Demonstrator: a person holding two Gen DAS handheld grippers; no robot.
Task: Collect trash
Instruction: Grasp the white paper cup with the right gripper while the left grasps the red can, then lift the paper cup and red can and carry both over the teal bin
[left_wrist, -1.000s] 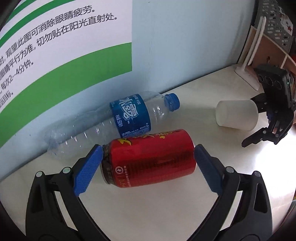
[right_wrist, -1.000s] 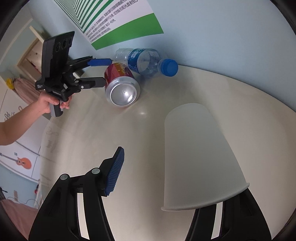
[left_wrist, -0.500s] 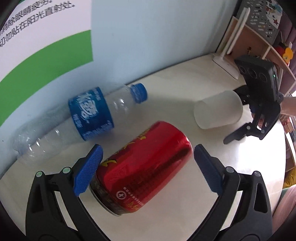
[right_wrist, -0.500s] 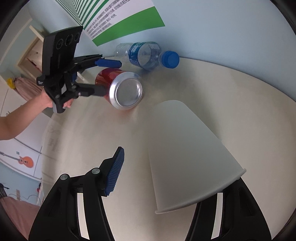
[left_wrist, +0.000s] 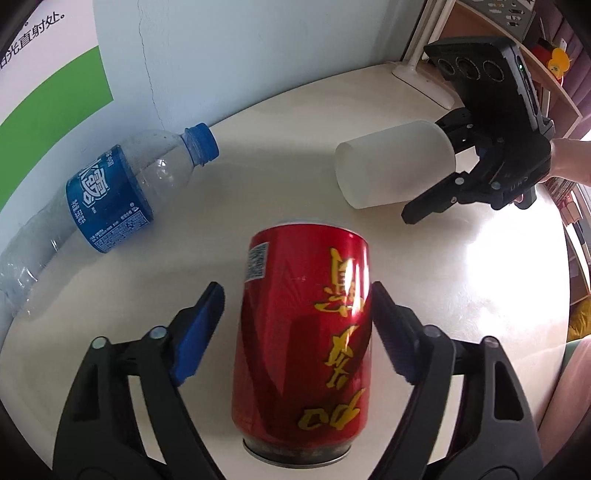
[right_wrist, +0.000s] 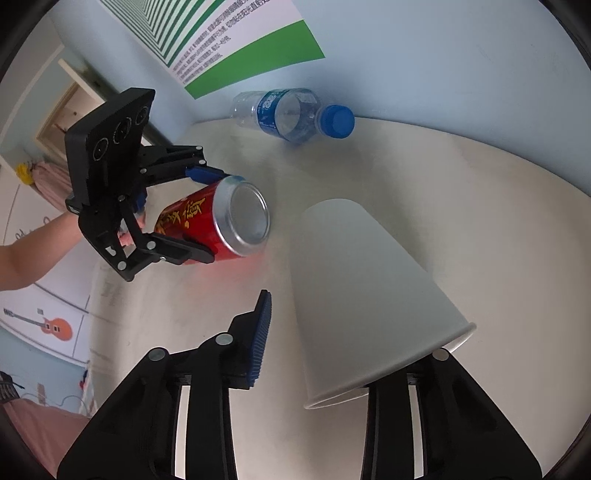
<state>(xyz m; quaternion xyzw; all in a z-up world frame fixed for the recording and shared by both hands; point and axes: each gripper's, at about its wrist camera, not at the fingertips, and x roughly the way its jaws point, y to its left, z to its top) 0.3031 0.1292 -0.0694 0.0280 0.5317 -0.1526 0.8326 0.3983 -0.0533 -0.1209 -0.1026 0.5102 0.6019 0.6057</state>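
Pale table (left_wrist: 498, 258) against a blue wall. Step in hand: grasping. Can (left_wrist: 306, 332) lies between the left gripper (left_wrist: 295, 325) pads; jaws just closing, right pad apparently touching, left pad short. Cup (right_wrist: 365, 295) straddled by the right gripper (right_wrist: 332, 343), jaws just closing, not gripped. Bottle (left_wrist: 110, 192) beyond, untouched. Next: firm closure, lift.

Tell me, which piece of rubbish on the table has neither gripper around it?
The clear plastic bottle with the blue label and cap, lying by the wall. The red can lies between the left gripper fingers, the white cup in the right gripper.
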